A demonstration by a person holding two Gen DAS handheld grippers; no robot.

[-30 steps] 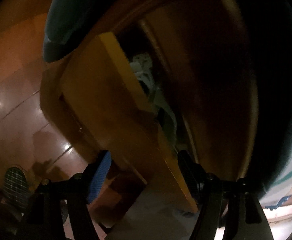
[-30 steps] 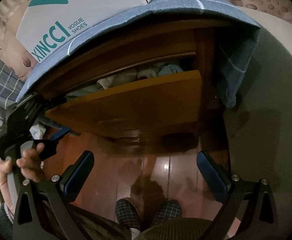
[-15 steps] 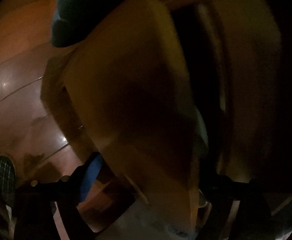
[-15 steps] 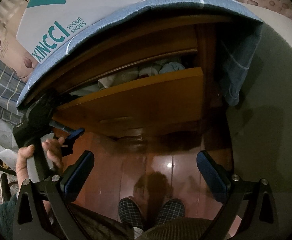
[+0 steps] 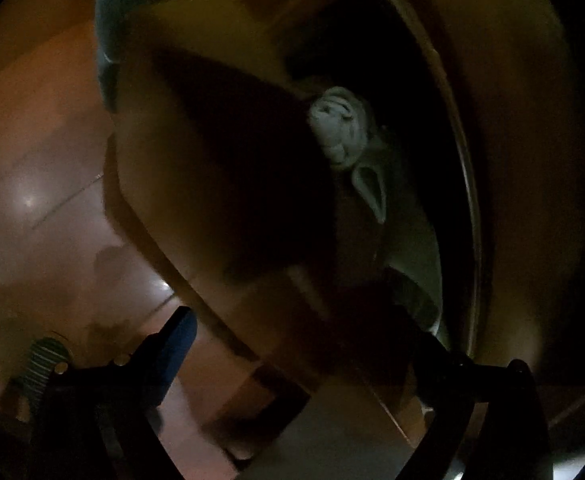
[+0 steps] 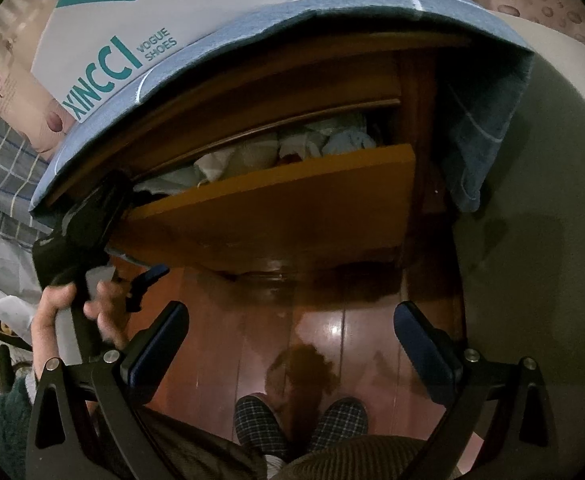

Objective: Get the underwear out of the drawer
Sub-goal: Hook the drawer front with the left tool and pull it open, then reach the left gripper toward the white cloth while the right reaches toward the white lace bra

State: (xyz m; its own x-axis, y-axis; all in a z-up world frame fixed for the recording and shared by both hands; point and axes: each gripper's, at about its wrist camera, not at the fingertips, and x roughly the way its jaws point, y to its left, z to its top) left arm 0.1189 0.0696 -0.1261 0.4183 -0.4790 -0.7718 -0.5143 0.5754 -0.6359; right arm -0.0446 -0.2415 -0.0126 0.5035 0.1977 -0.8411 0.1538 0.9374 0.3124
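Observation:
A wooden drawer (image 6: 292, 204) stands partly pulled out of a dark wood cabinet. Pale folded underwear and cloth (image 6: 292, 150) fill it. In the left wrist view the drawer front (image 5: 220, 184) fills the middle and a light rolled garment (image 5: 338, 132) shows inside. My left gripper (image 5: 292, 344) is open and straddles the drawer's left end, one finger outside the front, the other inside. It also shows in the right wrist view (image 6: 92, 216), held in a hand. My right gripper (image 6: 292, 340) is open and empty, held back over the floor below the drawer.
A blue cloth (image 6: 332, 12) drapes over the cabinet top, with a white XINCCI shoe box (image 6: 140, 28) on it. A grey-white wall or panel (image 6: 532, 200) stands at the right. The person's checked slippers (image 6: 300, 424) stand on the glossy wood floor (image 6: 332, 320). Checked bedding (image 6: 0, 176) lies at left.
The left gripper has moved up along the drawer's left end, one finger now reaching inside. The drawer is a little further out. The right gripper has barely moved.

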